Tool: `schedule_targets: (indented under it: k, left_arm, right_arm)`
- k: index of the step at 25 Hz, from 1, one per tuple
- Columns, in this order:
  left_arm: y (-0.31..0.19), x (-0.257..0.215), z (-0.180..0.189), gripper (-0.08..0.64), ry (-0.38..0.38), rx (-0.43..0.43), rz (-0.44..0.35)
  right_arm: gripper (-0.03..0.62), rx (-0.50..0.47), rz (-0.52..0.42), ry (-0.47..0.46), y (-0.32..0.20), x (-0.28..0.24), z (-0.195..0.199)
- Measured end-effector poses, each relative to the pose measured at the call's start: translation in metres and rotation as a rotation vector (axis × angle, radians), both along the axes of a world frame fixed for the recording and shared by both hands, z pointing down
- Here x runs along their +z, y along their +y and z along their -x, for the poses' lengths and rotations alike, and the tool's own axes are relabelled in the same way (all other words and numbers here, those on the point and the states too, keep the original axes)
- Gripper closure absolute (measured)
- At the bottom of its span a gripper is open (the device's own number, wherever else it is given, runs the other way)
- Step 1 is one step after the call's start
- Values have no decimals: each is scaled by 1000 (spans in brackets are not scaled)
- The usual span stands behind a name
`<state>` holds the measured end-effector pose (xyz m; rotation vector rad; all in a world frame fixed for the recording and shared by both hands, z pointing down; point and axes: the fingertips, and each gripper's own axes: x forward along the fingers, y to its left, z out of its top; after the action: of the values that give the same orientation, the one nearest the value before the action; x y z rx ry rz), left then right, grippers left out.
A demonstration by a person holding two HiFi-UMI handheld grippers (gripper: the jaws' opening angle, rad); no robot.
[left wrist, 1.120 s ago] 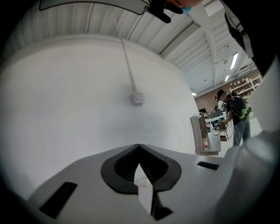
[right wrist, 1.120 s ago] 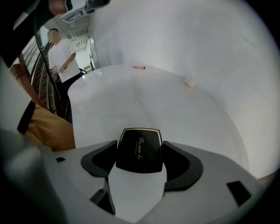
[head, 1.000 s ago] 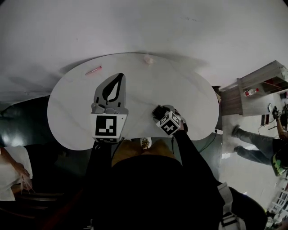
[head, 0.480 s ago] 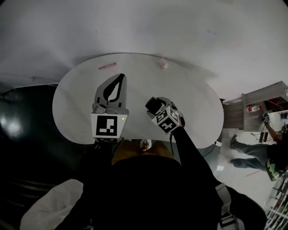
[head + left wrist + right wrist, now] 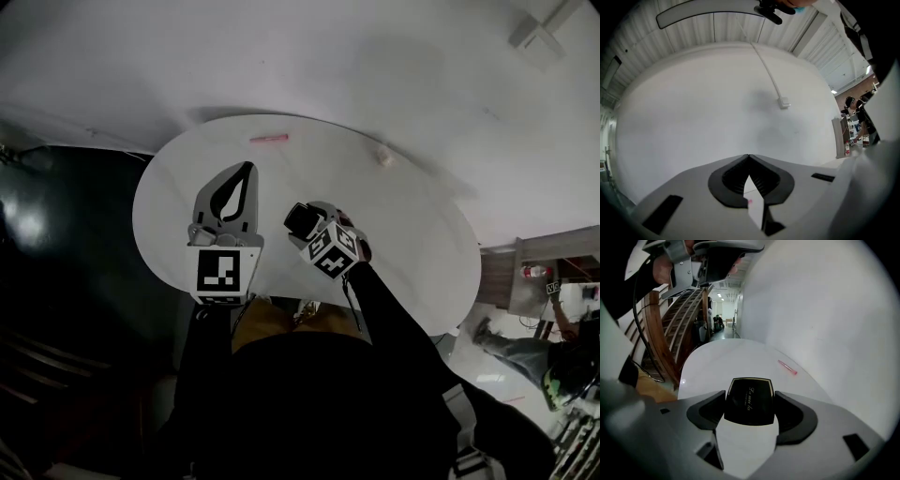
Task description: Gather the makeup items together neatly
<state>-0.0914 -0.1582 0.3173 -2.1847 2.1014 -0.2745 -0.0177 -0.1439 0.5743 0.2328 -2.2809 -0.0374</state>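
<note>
While the right gripper [image 5: 302, 221] is clamped on a black compact [image 5: 750, 401] with a gold-trimmed edge, over the near middle of the white table [image 5: 412, 225], the left gripper [image 5: 246, 171] carries nothing. Its jaw tips meet with no gap and nothing sits between them.

Two more items lie at the far rim. A thin pink stick [image 5: 268, 139] lies at about 1 o'clock from the left gripper's tips and 11 o'clock from the compact. A small pale item [image 5: 383, 157] sits at about 2 o'clock from the right gripper, well apart from the stick. I cannot tell what it is.

In the head view the stick's long axis runs nearly 9 to 3 o'clock, crosswise to the left jaws' line of approach. The left gripper's tips are the nearer to it, and that hand is free, so it seems the likelier one to fetch the stick. It would have to part its jaws first and close across the stick's narrow width. The items are far from gathered.
</note>
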Motion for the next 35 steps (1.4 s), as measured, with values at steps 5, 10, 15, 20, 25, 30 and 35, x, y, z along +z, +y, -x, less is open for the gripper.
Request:
schedule_targets:
  k: [5,10,15,20,25,30,35]
  left_arm:
    - [24,10,65,546,5,-65,35]
    - [38,20,122,546,40,-108,69]
    - [45,26,159,546,55,-109,79]
    - [48,30,179,546,60,-95,92]
    - [47,37,187,546,43,-57,104]
    - [47,39,188,546,46,-27,100]
    - [48,39,189,546,57,-23,96]
  right_arm:
    - [245,-82,19,40,13,15,60]
    - [245,-157,39,93,25,37,111]
    - [245,-222,71,123,37,53,148]
    - [245,-307,87,185,50,67,165]
    - [245,-387,118,255,63,81,166]
    - [245,-423,94,295,70,91,162]
    - [244,-401,34,282,65,87,160]
